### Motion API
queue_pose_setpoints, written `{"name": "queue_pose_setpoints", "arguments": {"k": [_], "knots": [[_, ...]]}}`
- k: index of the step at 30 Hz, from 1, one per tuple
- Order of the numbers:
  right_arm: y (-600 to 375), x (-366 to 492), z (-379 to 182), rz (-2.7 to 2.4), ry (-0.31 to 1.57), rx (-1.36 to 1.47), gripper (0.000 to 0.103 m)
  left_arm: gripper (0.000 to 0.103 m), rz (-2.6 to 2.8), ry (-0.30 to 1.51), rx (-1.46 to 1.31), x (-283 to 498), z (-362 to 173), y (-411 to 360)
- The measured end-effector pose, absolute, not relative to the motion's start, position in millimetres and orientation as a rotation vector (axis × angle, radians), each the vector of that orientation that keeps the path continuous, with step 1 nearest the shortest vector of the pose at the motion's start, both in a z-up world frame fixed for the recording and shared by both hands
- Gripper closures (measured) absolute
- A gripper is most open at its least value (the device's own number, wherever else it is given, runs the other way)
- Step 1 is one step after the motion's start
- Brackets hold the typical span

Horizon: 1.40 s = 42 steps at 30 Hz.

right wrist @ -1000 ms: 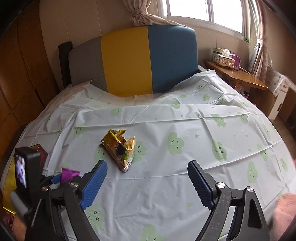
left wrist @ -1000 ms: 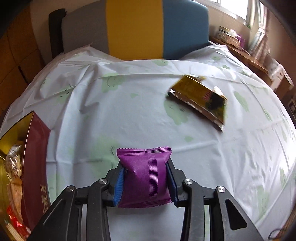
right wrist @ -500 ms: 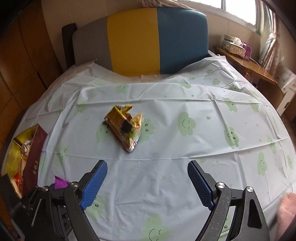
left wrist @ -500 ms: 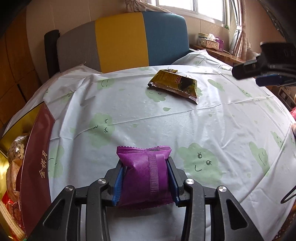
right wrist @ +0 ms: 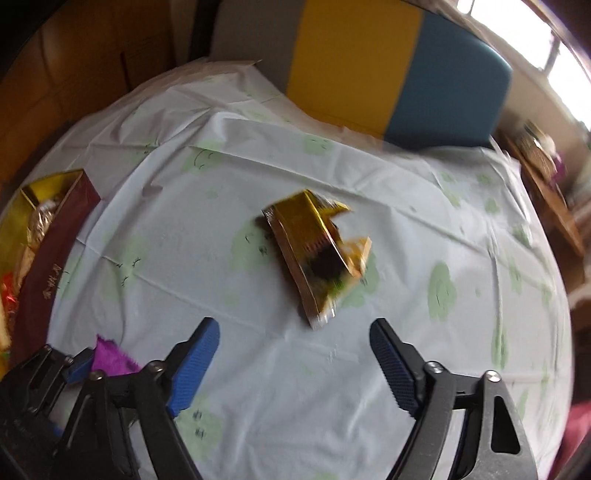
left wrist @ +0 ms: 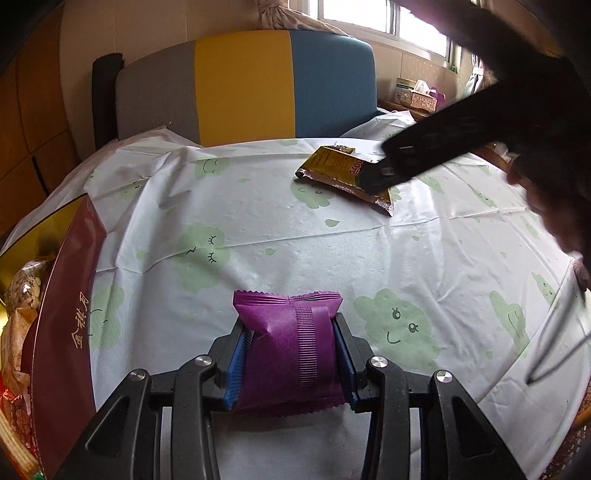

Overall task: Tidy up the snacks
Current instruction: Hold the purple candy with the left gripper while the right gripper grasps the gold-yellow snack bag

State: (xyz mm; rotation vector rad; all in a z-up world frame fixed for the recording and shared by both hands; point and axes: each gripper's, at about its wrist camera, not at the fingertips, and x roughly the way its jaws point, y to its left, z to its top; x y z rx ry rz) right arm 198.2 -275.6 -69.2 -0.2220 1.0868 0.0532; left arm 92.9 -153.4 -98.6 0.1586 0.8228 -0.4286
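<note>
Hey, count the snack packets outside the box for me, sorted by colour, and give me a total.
Purple snack packet, clamped in the left gripper: 1
Gold snack packet, lying on the sheet ahead of the closing right gripper, nothing between its jaws: 1
Total: 2

This is a bedroom in a home. A padded headboard in grey, yellow and blue panels (left wrist: 243, 85) stands at the far end of a bed under a white sheet printed with green smiling clouds (left wrist: 258, 229). At the far right, a wooden side table (left wrist: 424, 110) holding a tissue box (left wrist: 421, 96) sits below a bright curtained window (left wrist: 388, 22).
</note>
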Motion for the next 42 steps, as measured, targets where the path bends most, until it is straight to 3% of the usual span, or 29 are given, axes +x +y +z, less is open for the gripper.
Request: {"name": "queue_pose_setpoints", "arguments": {"k": [10, 11, 12, 13, 14, 19, 31, 34, 36, 38, 42], "knots": [[-279, 275, -108, 0.040, 1.157, -0.277, 0.023, 0.061, -0.436, 0.819, 0.137, 93, -99, -152], [-281, 275, -106, 0.042, 1.155, -0.266, 0.036, 0.061, -0.436, 0.816, 0.136, 93, -99, -152], [-283, 273, -103, 0.019, 1.148, -0.282, 0.057, 0.061, -0.436, 0.814, 0.135, 92, -99, -152], [-285, 272, -101, 0.010, 1.153, -0.282, 0.060, 0.061, -0.435, 0.812, 0.137, 92, -99, -152], [-288, 270, -100, 0.008, 1.164, -0.281, 0.068, 0.061, -0.434, 0.811, 0.139, 92, -99, -152], [-299, 241, -90, 0.048, 1.192, -0.215, 0.079, 0.061, -0.436, 0.809, 0.135, 91, -99, -151], [-292, 126, -95, 0.193, 1.247, -0.082, 0.078, 0.061, -0.433, 0.807, 0.143, 91, -99, -152], [-289, 113, -95, 0.198, 1.219, -0.074, 0.073, 0.061, -0.430, 0.807, 0.149, 91, -99, -153], [-289, 110, -94, 0.192, 1.199, -0.078, 0.059, 0.061, -0.428, 0.807, 0.151, 91, -99, -153], [-288, 107, -93, 0.203, 1.181, -0.073, 0.053, 0.061, -0.427, 0.807, 0.153, 91, -99, -153], [-287, 106, -89, 0.218, 1.148, -0.077, 0.052, 0.061, -0.424, 0.808, 0.157, 91, -99, -154]]}}
